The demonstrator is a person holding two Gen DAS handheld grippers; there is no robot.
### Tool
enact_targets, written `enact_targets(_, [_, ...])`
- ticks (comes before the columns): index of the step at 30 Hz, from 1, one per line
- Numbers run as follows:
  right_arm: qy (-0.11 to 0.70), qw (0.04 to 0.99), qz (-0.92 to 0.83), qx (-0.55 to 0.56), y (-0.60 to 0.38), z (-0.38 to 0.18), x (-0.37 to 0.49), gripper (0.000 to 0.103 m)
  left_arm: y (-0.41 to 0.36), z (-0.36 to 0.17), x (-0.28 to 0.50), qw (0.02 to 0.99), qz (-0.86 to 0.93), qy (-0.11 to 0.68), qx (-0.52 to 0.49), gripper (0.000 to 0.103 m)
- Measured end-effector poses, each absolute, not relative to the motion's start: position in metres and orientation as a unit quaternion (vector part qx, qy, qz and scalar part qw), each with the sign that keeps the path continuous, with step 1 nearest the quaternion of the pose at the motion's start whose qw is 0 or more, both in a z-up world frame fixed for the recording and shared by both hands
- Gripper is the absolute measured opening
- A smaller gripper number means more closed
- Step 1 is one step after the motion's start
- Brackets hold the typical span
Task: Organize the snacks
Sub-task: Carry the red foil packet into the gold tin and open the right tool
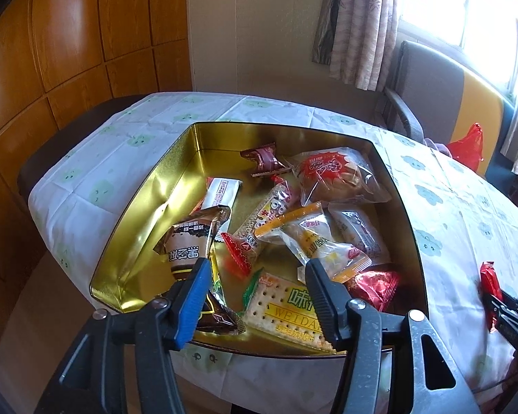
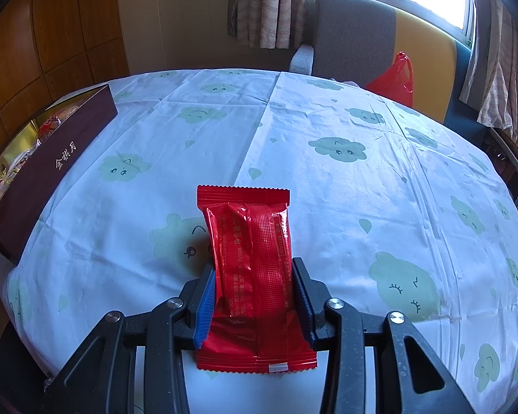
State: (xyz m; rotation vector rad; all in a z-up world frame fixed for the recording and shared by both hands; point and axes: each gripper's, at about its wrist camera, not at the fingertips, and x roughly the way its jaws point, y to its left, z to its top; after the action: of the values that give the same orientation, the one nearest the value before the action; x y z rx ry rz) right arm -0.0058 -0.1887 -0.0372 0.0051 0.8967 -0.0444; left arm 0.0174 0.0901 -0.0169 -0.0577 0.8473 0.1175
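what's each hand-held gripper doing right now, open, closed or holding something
Left hand-held gripper: open, holding nothing, over the gold tin.
Right hand-held gripper: closed on the red snack packet.

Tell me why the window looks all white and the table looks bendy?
Left wrist view: sunlight washes out the window, and the gold tin shines with glare. Right wrist view: the fisheye lens curves the table edges; the red snack packet stays sharp.

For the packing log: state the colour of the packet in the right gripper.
Red, a shiny foil packet, clearest in the right wrist view, held between the right gripper fingers.
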Motion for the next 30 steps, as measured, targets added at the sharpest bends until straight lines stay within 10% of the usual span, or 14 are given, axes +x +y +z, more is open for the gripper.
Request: enact_targets(30, [0.437,0.89,0.13,0.008,-0.088,0.036,0.016,0.04,0.101,-0.019,0.018,0.916,0.088,0.391,-0.02,0.07])
